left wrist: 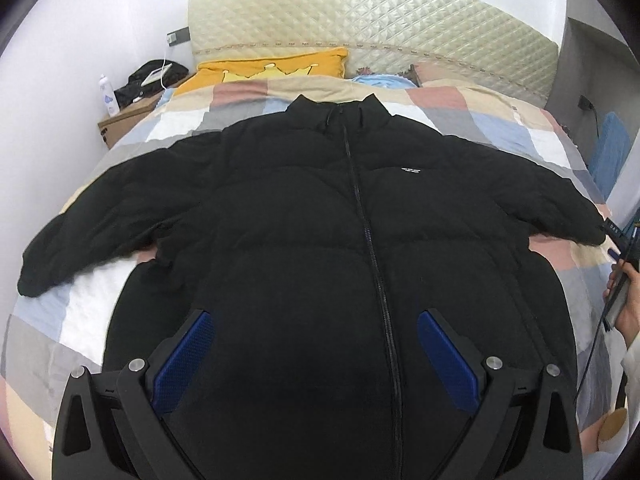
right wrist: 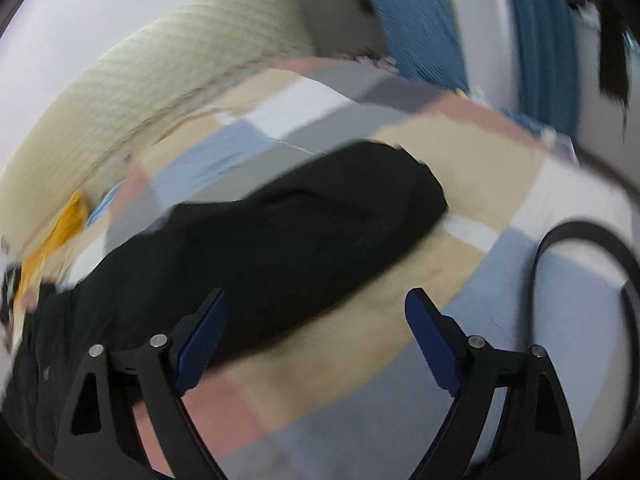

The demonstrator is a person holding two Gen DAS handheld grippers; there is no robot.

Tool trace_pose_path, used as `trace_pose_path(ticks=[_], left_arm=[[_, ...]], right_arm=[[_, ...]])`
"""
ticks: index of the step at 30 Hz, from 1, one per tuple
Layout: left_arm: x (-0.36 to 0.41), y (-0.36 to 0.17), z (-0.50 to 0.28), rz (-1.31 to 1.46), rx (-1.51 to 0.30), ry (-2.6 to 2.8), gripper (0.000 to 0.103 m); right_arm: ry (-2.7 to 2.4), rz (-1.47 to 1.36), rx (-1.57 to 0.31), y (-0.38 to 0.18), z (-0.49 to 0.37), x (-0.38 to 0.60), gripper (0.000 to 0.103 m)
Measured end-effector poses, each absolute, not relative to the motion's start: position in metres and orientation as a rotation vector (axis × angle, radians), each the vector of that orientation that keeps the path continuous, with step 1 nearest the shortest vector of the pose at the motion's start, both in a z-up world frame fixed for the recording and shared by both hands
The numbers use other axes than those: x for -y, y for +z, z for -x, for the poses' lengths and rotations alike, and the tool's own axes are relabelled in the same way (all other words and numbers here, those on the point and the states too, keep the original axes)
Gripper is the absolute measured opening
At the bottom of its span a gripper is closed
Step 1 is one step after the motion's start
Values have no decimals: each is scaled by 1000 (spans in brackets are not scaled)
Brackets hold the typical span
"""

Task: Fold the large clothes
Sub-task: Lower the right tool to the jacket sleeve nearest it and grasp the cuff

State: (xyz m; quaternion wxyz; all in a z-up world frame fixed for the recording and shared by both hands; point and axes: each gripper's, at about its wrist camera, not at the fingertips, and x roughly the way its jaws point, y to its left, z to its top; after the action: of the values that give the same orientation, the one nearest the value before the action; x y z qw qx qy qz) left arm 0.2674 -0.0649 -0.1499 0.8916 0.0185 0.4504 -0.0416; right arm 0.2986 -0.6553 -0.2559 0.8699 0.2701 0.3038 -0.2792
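My left gripper (left wrist: 316,354) released above whole jacket (left wrist: 304,240), my right gripper (right wrist: 316,340) released, its blurred view showing only a sleeve (right wrist: 304,236) on the quilt (right wrist: 500,280)

Both wrists overlook jacket (left wrist: 320,220)

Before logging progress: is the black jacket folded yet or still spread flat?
Spread flat: the black jacket lies zipped, both sleeves stretched outward over the checked quilt.
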Motion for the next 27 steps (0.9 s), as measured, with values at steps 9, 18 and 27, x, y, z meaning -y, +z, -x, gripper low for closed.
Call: trace_pose_path(ticks=[9,18,27], left_arm=[[58,-165,-282,55,-933,-63,103],[55,-175,-293,45,-929,-24,103],[48,-167,-282,36,-864,-7,103]], right_arm=[[-606,-811,-512,-300,-322,721,65],[-663,-838,-412,-304,-347,724,66],[-683,-819,-377,-278,-339,729,10]])
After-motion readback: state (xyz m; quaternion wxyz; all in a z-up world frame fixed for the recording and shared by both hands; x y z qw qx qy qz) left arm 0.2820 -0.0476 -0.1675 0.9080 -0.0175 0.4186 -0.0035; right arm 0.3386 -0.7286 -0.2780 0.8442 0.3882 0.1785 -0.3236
